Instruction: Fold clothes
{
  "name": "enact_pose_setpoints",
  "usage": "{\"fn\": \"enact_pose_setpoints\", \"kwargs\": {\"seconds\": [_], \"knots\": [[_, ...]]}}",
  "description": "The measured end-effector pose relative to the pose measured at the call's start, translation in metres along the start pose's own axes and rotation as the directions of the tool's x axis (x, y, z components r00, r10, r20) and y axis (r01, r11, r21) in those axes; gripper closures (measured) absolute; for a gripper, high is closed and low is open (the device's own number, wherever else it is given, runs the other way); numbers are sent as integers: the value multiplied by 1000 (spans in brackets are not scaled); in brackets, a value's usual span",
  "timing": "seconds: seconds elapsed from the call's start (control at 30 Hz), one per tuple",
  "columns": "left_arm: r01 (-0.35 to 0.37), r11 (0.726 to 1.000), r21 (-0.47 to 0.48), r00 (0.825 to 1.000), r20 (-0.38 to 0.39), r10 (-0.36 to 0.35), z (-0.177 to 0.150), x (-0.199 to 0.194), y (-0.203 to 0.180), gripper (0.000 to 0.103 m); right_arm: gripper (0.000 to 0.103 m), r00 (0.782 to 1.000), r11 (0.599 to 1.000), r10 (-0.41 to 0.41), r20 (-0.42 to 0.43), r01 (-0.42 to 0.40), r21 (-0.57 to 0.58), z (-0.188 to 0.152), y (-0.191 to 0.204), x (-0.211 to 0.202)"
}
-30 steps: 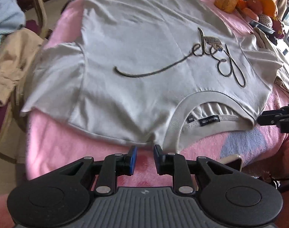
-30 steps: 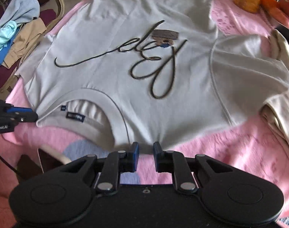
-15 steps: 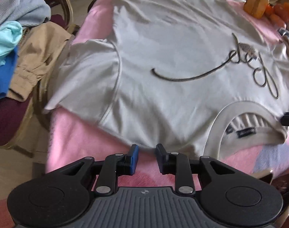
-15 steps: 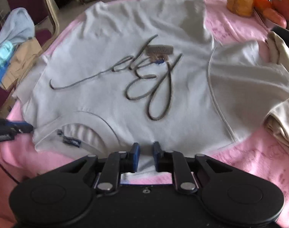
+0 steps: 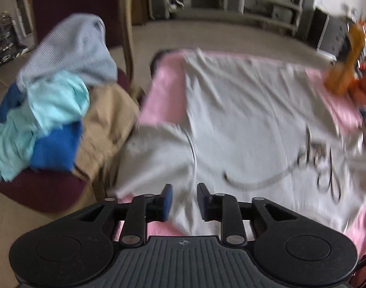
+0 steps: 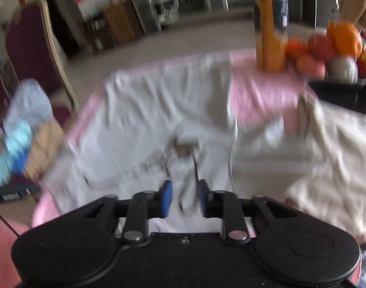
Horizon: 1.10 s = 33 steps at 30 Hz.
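A light grey T-shirt (image 5: 243,120) with dark script lettering (image 5: 327,168) lies spread on a pink cover (image 5: 163,91). My left gripper (image 5: 184,201) is low over the shirt's near left shoulder by the sleeve. Its blue-padded jaws stand apart, with shirt cloth showing in the gap. In the right wrist view the same T-shirt (image 6: 158,110) is blurred. My right gripper (image 6: 184,199) hangs over its near edge, jaws apart, grey cloth showing between them. Neither view shows a firm pinch.
A maroon chair at the left carries a pile of clothes (image 5: 50,120) in blue, turquoise, tan and grey. An orange bottle (image 6: 270,36) and fruit (image 6: 327,48) stand at the far right. A beige garment (image 6: 331,156) lies right of the shirt.
Both grippers have moved forward onto the shirt's near edge and tilted up, so more of the room shows. Both views are now motion-blurred. The jaw gaps look about the same.
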<state>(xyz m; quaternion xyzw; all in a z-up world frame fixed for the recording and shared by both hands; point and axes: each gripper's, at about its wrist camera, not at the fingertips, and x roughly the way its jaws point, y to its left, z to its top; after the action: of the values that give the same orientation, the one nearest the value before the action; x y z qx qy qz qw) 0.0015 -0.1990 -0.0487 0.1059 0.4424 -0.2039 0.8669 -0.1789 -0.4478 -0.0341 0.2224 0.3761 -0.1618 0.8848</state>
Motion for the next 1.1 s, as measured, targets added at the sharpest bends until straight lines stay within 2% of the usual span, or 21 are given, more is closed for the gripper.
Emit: {"fn": "enact_pose_setpoints", "kwargs": {"seconds": [0.17,0.27,0.33,0.47,0.53,0.63,0.7,0.87,1.0,1.1], "knots": [[9,999,-37,999,47,-8,43,4,9,71,67,991,999,25,132,-30,36,46,3,-8],[-9,1000,-25,998,63,10,67,18,9,70,65,987,998,23,159,-32,54,72,3,5],[-16,1000,-27,998,65,18,86,32,9,70,59,985,998,19,173,-30,62,88,3,17],[-31,999,-35,997,76,33,129,72,10,68,57,981,997,-14,194,-2,79,123,0,51],[-40,999,-33,997,71,42,145,95,5,67,58,979,995,-42,201,24,92,139,-5,71],[-54,998,-29,996,63,55,169,131,-4,68,79,974,992,-110,200,94,86,164,-12,114],[-60,998,-26,997,56,62,182,156,-11,68,79,973,987,-146,180,131,90,182,-19,149],[-49,998,-45,997,49,52,202,209,-22,68,75,974,974,-185,132,164,156,217,-49,238],[-65,997,-49,996,53,67,209,235,-19,68,75,968,956,-235,88,214,201,231,-75,295],[-77,995,-68,994,70,82,211,241,-11,68,73,963,947,-258,75,236,220,232,-86,320]]}}
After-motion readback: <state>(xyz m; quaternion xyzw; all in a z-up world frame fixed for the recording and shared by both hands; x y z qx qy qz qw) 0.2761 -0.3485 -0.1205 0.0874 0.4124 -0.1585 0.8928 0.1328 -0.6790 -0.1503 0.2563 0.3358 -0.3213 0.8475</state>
